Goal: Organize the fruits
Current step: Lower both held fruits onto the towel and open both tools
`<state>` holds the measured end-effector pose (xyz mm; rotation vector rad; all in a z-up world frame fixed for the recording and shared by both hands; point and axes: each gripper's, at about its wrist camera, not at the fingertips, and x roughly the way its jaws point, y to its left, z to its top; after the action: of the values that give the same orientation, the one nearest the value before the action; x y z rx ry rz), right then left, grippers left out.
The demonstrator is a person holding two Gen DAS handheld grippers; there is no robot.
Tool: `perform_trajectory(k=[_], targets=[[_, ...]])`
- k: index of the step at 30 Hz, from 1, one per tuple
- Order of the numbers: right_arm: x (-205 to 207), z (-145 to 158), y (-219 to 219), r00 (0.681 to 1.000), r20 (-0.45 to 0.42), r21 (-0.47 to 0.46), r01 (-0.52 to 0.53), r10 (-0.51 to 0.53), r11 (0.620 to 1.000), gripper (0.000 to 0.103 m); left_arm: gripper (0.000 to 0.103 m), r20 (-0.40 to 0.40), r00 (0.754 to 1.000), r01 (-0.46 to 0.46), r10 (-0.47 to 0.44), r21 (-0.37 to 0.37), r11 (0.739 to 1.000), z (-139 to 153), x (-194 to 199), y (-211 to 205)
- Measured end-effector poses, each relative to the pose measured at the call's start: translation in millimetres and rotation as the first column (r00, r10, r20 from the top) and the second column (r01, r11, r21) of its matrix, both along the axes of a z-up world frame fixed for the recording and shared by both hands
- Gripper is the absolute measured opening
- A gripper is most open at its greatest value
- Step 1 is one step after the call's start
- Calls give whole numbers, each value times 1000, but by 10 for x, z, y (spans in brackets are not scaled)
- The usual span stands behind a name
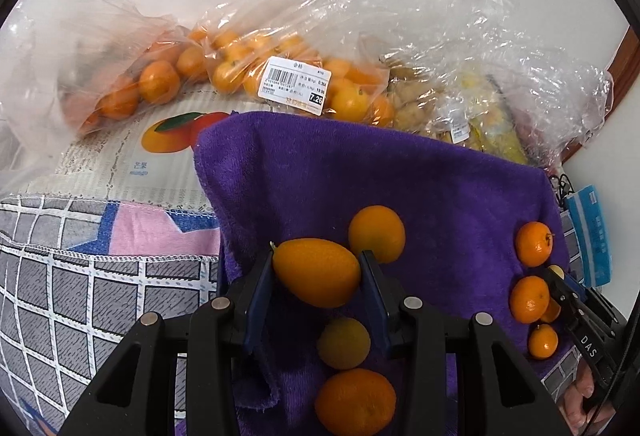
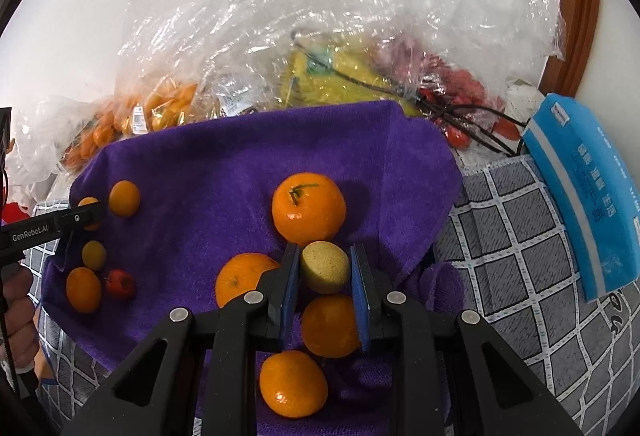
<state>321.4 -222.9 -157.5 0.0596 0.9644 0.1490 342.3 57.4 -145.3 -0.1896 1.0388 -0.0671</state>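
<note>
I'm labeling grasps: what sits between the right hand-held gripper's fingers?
In the right wrist view, a small yellowish round fruit sits between the right hand-held gripper fingers, above the purple towel.

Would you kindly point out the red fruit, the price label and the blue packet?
red fruit [image 2: 120,284], right wrist view, middle of its skin.
price label [image 1: 295,85], left wrist view, centre of the sticker.
blue packet [image 2: 586,196], right wrist view, its printed face.

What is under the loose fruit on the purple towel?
The purple towel lies under the kumquats and oranges; beneath it, a grey checked cloth shows at its edges. What the towel's middle covers is hidden.
</note>
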Motion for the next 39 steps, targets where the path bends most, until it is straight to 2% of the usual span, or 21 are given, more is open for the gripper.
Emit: perform_trajectory(k=[5, 15, 25, 34, 39], targets=[[13, -35, 1, 1000, 5, 3, 6, -6, 1000, 25, 41, -5, 1000, 6, -6, 2, 1000, -64, 53, -26], [12, -41, -3, 1000, 19, 8, 18, -18, 1000, 25, 41, 6, 1000, 15, -15, 52, 999, -127, 124, -207], [16, -44, 7, 999, 38, -2, 22, -22, 1000, 25, 41, 14, 1000, 23, -23, 66, 998, -125, 146, -194], [2, -25, 16, 999, 45, -27, 26, -25, 999, 34, 41, 12, 999, 38, -39, 95, 995, -132, 132, -221], [-28, 4, 48, 998, 58, -53, 25, -22, 998, 43, 46, -7, 999, 44, -44, 84, 996, -116, 129, -219]])
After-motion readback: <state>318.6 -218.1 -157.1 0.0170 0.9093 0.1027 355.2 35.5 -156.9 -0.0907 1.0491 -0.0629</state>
